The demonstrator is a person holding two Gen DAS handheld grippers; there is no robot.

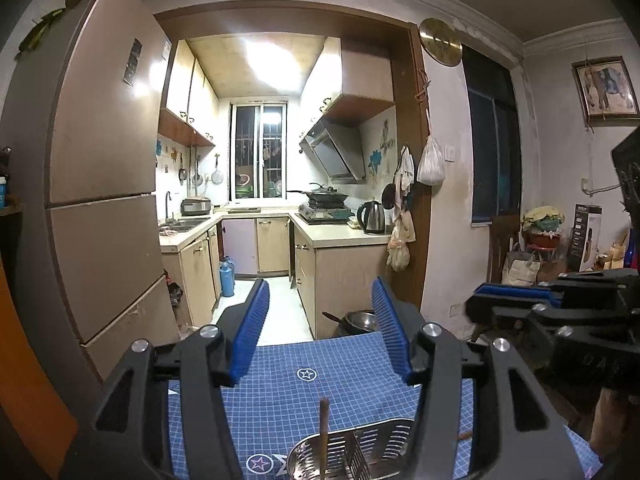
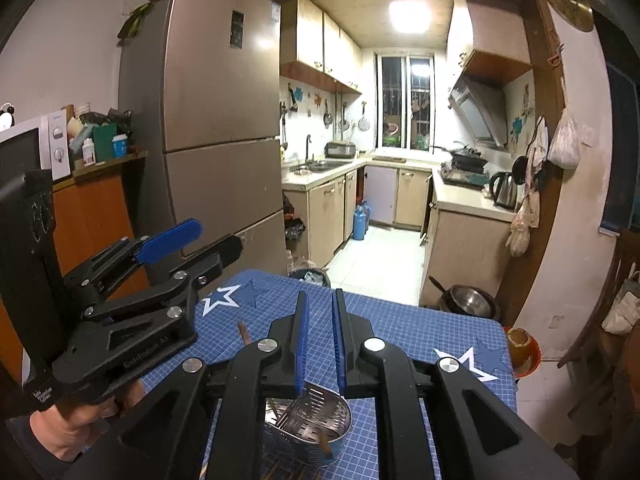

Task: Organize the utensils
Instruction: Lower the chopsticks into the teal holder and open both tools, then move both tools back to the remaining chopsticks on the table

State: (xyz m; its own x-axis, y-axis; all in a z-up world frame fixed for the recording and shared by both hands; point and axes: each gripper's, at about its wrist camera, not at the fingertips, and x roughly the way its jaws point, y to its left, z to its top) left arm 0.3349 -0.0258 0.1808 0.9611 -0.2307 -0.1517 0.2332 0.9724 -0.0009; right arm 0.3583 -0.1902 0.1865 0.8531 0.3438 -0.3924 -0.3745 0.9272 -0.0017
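Directly below both cameras, the perforated steel utensil caddy (image 2: 308, 420) stands on the blue-gridded desk (image 2: 400, 320), chopsticks (image 1: 323, 436) upright inside. Left gripper (image 1: 320, 320) gapes empty; right gripper (image 2: 320, 344) barely parted, empty. Careless lowering might knock the caddy over.

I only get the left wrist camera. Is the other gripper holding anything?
Observer: No. The right wrist view shows the right gripper with its pads a little apart and nothing between them.
Operator: What's behind the table?
Observer: A dark bin with rubbish in it stands just past the far edge of the blue tablecloth.
Operator: And way over on the left?
Observer: A white microwave sits on an orange cabinet.
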